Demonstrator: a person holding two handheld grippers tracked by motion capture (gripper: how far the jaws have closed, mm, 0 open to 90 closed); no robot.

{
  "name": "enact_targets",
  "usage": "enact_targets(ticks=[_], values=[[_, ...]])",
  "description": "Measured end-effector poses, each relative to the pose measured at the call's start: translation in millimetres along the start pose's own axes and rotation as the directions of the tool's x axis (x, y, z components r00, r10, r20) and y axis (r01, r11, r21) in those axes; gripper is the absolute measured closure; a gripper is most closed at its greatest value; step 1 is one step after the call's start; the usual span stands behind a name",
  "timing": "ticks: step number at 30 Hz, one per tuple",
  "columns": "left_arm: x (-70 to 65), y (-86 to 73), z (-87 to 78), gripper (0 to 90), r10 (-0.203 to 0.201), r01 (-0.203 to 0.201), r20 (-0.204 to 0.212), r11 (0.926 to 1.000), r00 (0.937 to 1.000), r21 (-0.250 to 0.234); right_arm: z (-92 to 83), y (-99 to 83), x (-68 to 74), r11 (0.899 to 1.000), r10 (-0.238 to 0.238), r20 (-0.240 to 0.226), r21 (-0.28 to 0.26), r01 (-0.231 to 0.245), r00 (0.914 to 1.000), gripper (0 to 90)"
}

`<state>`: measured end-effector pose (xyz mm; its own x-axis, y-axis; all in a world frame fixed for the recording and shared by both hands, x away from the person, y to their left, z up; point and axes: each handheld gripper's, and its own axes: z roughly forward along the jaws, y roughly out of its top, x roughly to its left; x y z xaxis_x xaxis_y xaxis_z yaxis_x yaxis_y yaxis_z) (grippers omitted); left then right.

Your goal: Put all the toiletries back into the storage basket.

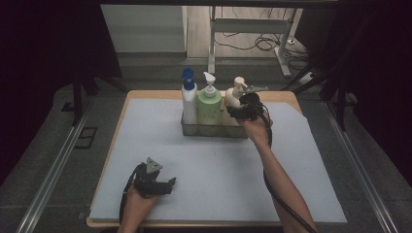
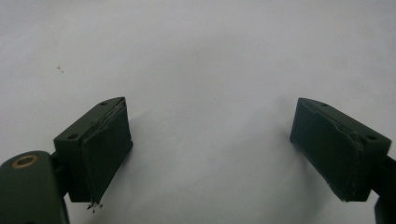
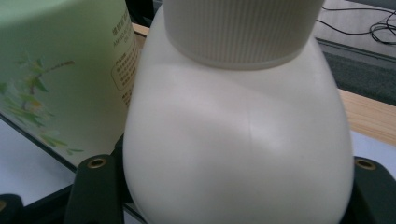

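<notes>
**Three bottles in the rack, the cream one in the jaws**

Three pump bottles stand in a row in a clear rack [image 1: 214,130] at the upper middle of the high view: a blue-capped bottle [image 1: 188,99] at the left, a green bottle [image 1: 209,104] in the middle, and a cream bottle [image 1: 235,99] at the right end.

At the lower left of that view the left gripper [image 1: 171,182] rests low over the bare white mat [image 1: 145,126], well apart from the rack. In its own view [image 2: 208,140] the jaws stand wide with nothing between them.

At the upper middle the right gripper [image 1: 241,108] is on the cream bottle. In the right gripper view this bottle's round body [image 3: 238,149] sits between the two jaws, each flank running down against a jaw, so it looks gripped at its widest part. The bottle appears to stand in the rack, so I judge the lift-out or set-down to be the step in hand; which of the two I cannot tell.

What stands in the way: the green bottle [image 3: 60,79] is just beside the cream one, close to the jaw on that side, and the rack's wall hems in the base. Beyond the table's far edge, at the top of the frame, lie a desk frame [image 1: 252,29] and loose cables [image 1: 265,44], clear of the work.
</notes>
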<state>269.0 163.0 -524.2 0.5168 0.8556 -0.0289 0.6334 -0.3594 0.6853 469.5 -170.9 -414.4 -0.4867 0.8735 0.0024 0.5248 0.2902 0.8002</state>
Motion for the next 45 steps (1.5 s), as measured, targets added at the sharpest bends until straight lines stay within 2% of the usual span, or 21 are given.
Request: enact_targets(ticks=[12, 25, 29, 35, 37, 45], values=[[0.0, 0.0, 0.0, 11.9, 0.001, -0.001, 0.000, 1.0000, 1.0000, 0.000, -11.9, -3.6, -2.1, 1.000, -0.019, -0.022, -0.014, 0.019, 0.9996, 32.2], [-0.1, 0.1, -0.1, 11.9, 0.001, -0.001, -0.001, 1.0000, 1.0000, 0.001, -32.0, -17.2, -9.0, 1.000, -0.001, -0.060, -0.005, 0.001, 0.9982, 36.7], [-0.1, 0.0, 0.0, 11.9, 0.001, -0.001, -0.001, 1.0000, 1.0000, 0.001, -40.2, -22.5, -12.3, 1.000, 0.005, -0.076, -0.004, -0.005, 0.9971, 41.8], [-0.1, 0.0, -0.1, 11.9, 0.001, -0.001, -0.001, 1.0000, 1.0000, 0.001, -50.1, -29.9, -15.6, 1.000, -0.023, -0.074, 0.014, 0.024, 0.9970, 47.3], [-0.1, 0.0, -0.1, 11.9, 0.001, -0.001, -0.001, 1.0000, 1.0000, 0.001, -52.3, -32.3, -17.8, 0.999, -0.032, -0.067, 0.019, 0.033, 0.9972, 52.7], [-0.1, 0.0, -0.1, 11.9, 0.001, -0.001, -0.001, 1.0000, 1.0000, 0.001, -50.1, -35.3, -31.8, 1.000, -0.010, -0.050, 0.026, 0.011, 0.9987, 72.5]])
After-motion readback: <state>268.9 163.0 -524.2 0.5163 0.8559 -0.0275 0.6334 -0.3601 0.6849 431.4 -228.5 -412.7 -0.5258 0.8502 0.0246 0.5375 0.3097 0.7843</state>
